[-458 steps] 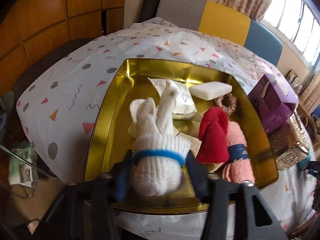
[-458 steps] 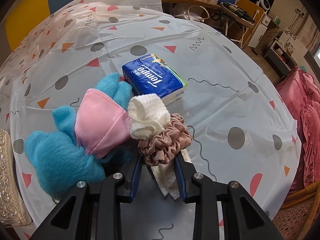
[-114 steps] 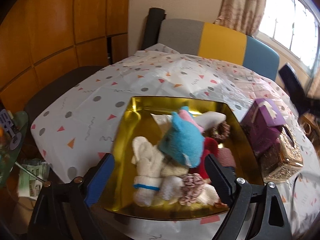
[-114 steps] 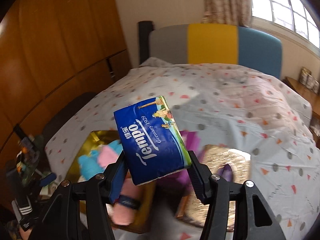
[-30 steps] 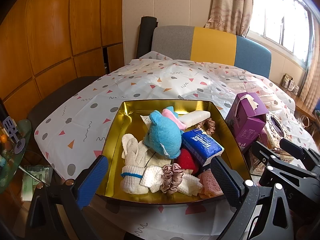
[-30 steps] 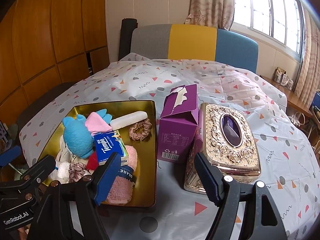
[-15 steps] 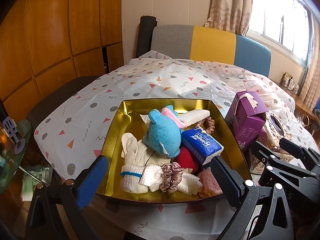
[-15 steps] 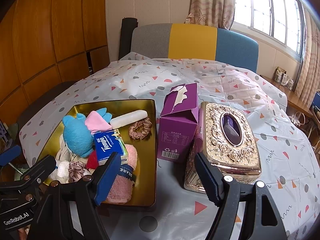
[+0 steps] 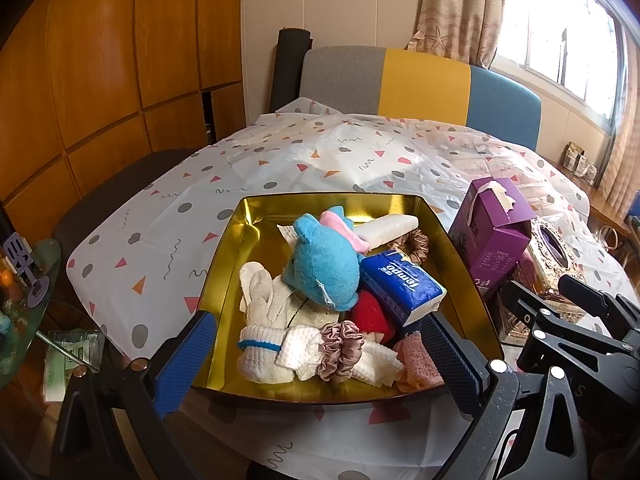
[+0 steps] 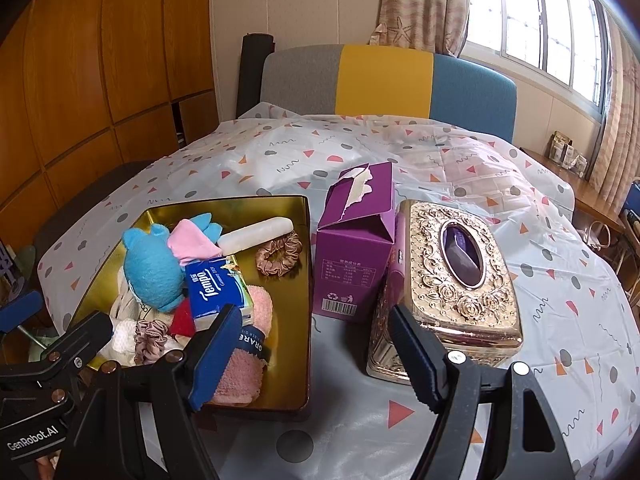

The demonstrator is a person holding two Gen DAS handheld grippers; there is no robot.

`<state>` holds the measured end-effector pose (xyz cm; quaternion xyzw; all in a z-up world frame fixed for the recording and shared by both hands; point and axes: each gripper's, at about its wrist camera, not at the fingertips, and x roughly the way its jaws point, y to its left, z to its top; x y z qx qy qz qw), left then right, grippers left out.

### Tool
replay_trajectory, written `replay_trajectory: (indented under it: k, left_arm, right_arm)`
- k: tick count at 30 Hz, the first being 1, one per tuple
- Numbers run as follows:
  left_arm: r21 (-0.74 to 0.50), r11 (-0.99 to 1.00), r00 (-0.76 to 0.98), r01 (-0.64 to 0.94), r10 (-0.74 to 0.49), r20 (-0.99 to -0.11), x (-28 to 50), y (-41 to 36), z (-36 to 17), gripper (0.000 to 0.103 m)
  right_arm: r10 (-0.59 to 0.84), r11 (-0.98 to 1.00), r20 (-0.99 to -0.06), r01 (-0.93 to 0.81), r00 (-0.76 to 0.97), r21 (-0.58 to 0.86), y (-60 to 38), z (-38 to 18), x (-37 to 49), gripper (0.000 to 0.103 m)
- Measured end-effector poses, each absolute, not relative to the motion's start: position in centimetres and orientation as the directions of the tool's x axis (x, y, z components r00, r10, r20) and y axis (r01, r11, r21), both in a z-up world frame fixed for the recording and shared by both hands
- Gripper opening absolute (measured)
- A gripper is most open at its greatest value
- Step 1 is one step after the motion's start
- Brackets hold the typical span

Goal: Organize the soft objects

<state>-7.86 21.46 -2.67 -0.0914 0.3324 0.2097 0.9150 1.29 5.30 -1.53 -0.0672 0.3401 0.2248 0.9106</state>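
- My left jaws (image 9: 320, 352) stand wide apart with nothing between them, poised over the near edge of the shallow gold metal tray (image 9: 232, 240).
- My right jaws (image 10: 316, 348) are likewise spread wide and empty, above the surface between the tray (image 10: 304, 280) and the ornate gold tissue box (image 10: 460, 280) to its right.
- Inside the tray, the blue plush toy with a pink patch (image 9: 324, 264) sits in the middle, leaning on the blue Tempo tissue pack (image 9: 400, 284) just to its right.
- A white knitted glove with a blue cuff band (image 9: 260, 320) lies at the near left of the tray.
- A white waffle cloth (image 9: 300, 350) and a dusty-pink satin scrunchie (image 9: 340, 344) lie along the near edge, touching each other.
- A red soft item (image 9: 370, 320) shows under the tissue pack; what it is I cannot tell.
- A pink fluffy rolled towel with a dark band (image 10: 248, 356) lies at the near right corner of the tray.
- At the far side lie a white oblong bar (image 10: 256, 236) and a second brown satin scrunchie (image 10: 278, 258), side by side.
- A purple cardboard box with a torn top (image 10: 352, 256) stands just right of the tray, touching the gold box.
- The surface wears a white plastic cover with coloured triangles and grey dots (image 10: 400, 152).
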Motion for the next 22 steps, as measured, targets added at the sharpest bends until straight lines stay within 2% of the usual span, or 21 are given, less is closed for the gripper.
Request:
replay_trajectory:
  k: [10, 13, 17, 20, 22]
  left_arm:
    - [-0.027, 0.905, 0.698, -0.425, 0.309, -0.646, -7.6, 21.2, -2.8, 0.103]
    - [-0.068, 0.918, 0.715, -0.39, 0.255, -0.651, -7.5, 21.3, -3.1, 0.102]
    - [-0.055, 0.92, 0.736, -0.387, 0.272, -0.619, -7.7, 21.3, -2.7, 0.094]
    - [-0.054, 0.919, 0.733, -0.39, 0.275, -0.622, -7.6, 21.5, -2.6, 0.094]
    - [-0.042, 0.92, 0.728, -0.39, 0.28, -0.626, -7.4, 21.5, -2.6, 0.099]
  right_arm:
    - [0.358, 0.891, -0.653, -0.453, 0.667, 0.027, 5.2, -1.7, 1.3, 0.077]
    - [0.355, 0.891, -0.657, -0.453, 0.665, 0.023, 5.2, -1.8, 1.3, 0.077]
    - [0.354, 0.893, -0.652, -0.45, 0.67, 0.022, 4.9, -1.7, 1.3, 0.077]
    - [0.356, 0.898, -0.643, -0.439, 0.678, 0.033, 4.3, -1.3, 1.3, 0.077]
    - [0.353, 0.902, -0.634, -0.429, 0.688, 0.037, 3.8, -0.9, 1.4, 0.077]
